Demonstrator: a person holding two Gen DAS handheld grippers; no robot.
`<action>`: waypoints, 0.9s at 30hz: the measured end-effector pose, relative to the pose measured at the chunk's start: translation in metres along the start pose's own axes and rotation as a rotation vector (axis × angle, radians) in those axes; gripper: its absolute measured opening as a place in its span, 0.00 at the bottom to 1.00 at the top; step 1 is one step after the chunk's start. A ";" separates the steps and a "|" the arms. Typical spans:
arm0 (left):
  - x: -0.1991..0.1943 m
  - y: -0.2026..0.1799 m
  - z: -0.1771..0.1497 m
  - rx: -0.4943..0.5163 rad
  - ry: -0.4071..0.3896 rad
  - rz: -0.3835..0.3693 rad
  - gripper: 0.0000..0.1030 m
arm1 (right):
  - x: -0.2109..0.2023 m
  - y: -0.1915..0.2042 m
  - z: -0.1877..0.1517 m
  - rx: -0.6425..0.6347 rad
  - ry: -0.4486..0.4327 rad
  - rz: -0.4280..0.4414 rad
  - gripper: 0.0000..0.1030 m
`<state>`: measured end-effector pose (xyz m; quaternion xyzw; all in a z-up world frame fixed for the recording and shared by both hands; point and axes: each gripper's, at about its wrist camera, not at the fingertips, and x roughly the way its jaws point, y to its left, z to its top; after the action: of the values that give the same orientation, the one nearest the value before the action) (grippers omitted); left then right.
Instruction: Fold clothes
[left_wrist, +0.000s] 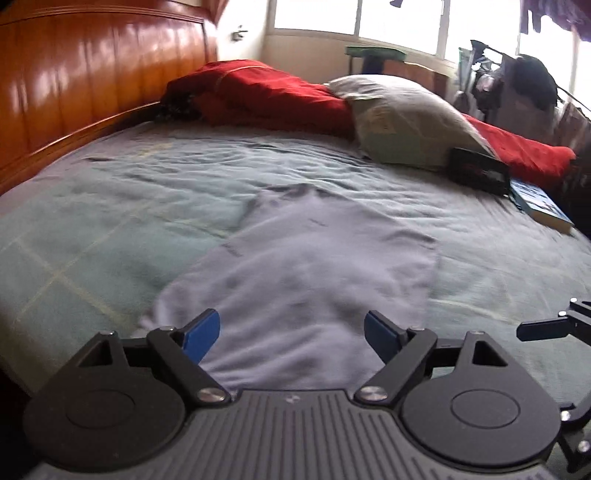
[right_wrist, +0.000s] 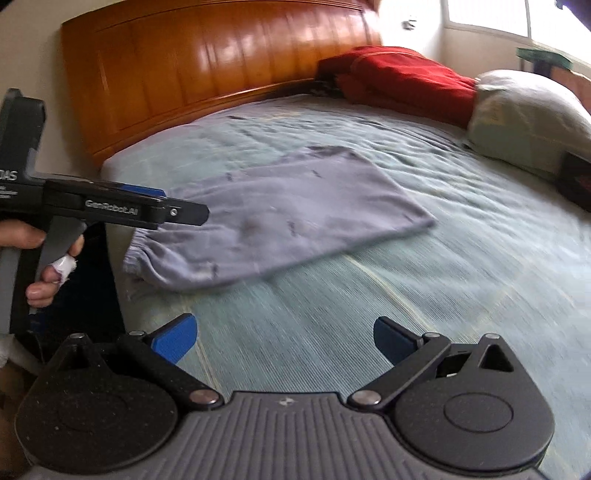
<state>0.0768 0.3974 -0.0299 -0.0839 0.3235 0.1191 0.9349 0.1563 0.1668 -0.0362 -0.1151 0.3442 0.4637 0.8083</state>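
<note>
Left wrist view is looking across a wide bed (left_wrist: 110, 229) that is wearing a pale green, wrinkled cover, with a glossy wooden headboard (left_wrist: 92, 74) running along the far left and bright windows (left_wrist: 399, 22) glowing behind. A red blanket (left_wrist: 266, 96) and a grey pillow (left_wrist: 402, 118) are lying far beyond the jaws, and a dark box (left_wrist: 476, 170) and a blue book (left_wrist: 539, 203) are sitting off past the right jaw. The left gripper (left_wrist: 291, 332) is hanging with its blue pads spread wide and nothing gripped between them, directly over the near end of the lilac garment (left_wrist: 310, 266). That garment is lying flat on the cover, its long axis stretching straight ahead from between the jaws toward the blanket. From the right wrist view, the right gripper (right_wrist: 284, 336) is likewise standing released, with only bare cover between its pads; the garment (right_wrist: 280, 210) is resting ahead and left of its jaws, with the gathered, elastic end toward the left gripper (right_wrist: 201, 216) and its long axis slanting away to the right.
</note>
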 end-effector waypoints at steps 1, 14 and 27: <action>0.001 -0.003 -0.002 -0.005 0.013 -0.002 0.83 | -0.002 -0.003 -0.001 0.013 0.003 -0.009 1.00; 0.006 -0.033 0.024 0.011 0.064 -0.050 0.87 | -0.024 -0.031 -0.010 0.154 0.030 0.017 1.00; 0.110 -0.044 0.060 -0.055 0.190 -0.081 0.88 | -0.022 -0.035 -0.010 0.169 0.041 0.017 1.00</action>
<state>0.2081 0.3874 -0.0488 -0.1332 0.4035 0.0816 0.9015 0.1736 0.1275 -0.0338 -0.0527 0.3995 0.4372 0.8040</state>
